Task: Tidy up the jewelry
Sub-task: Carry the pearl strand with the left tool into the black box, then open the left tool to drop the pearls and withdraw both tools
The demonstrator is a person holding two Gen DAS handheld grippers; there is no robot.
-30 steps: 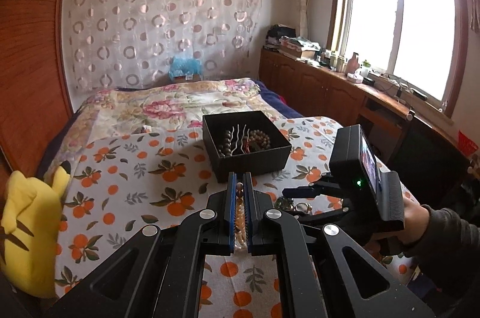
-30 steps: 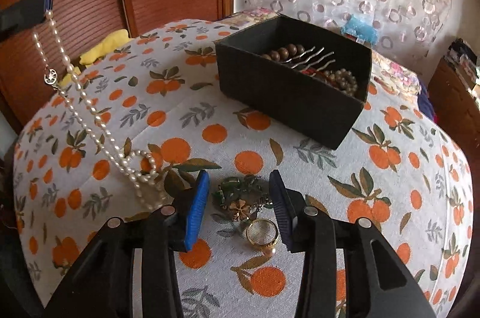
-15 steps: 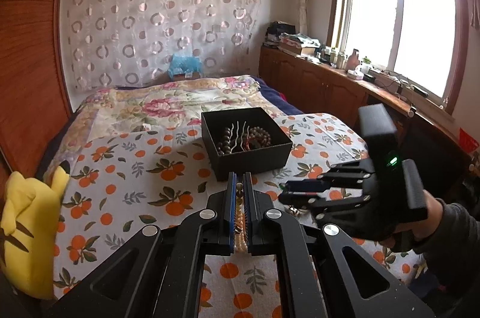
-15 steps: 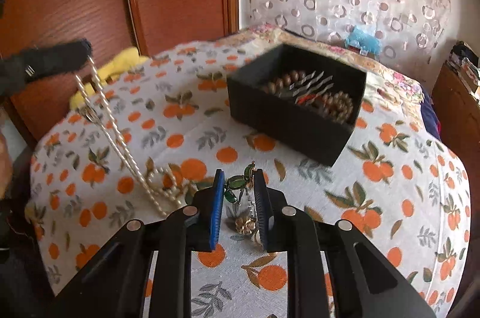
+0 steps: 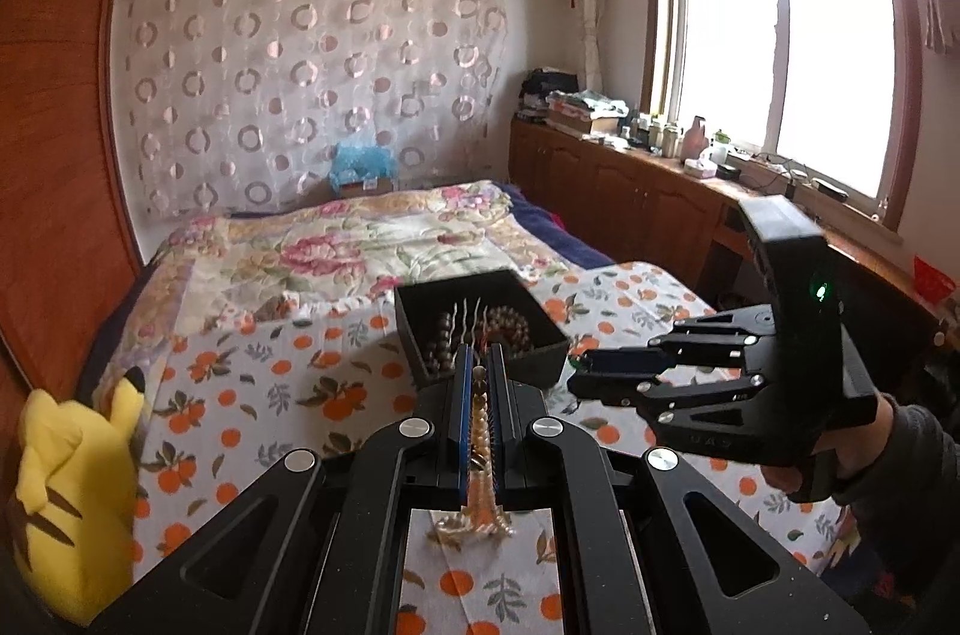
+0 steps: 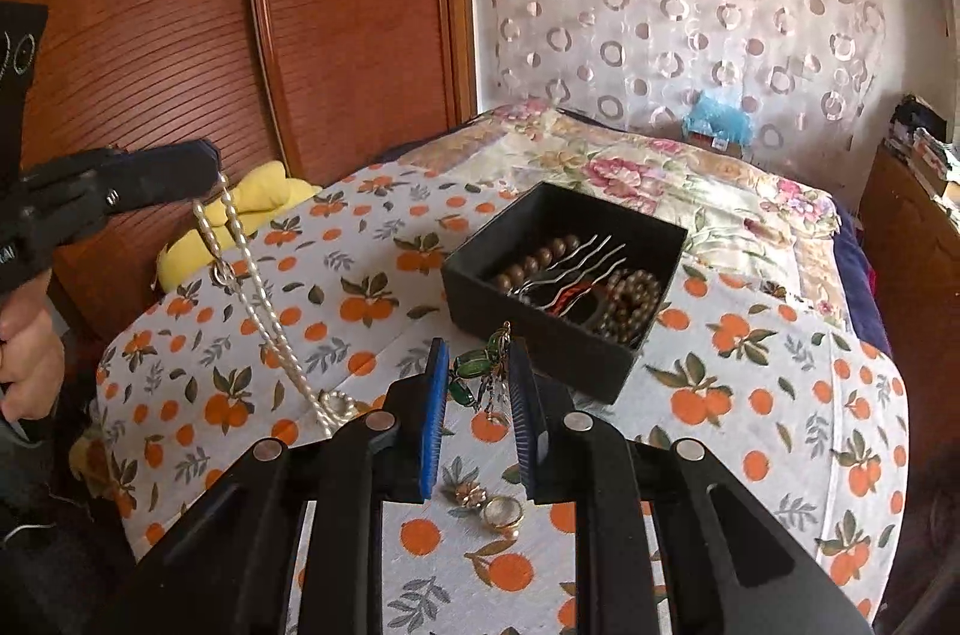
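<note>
Pearl necklace (image 6: 252,269) pinched in my left claw (image 5: 478,383), its tail coiled on the orange-print cloth (image 6: 750,395). Green brooch (image 6: 480,371) hangs between my right claw (image 6: 477,395) pads; firm grip unclear. Black box (image 6: 561,335) just beyond, gold ring (image 6: 503,512) below.

A bright wood-framed window (image 5: 780,65) at two o'clock lights low brown wooden cabinets (image 5: 612,191). At twelve o'clock a sheer circle-patterned curtain (image 5: 300,83) hangs behind the floral-quilted bed (image 5: 336,251); reddish slatted wood panelling (image 6: 336,23) fills nine o'clock.
</note>
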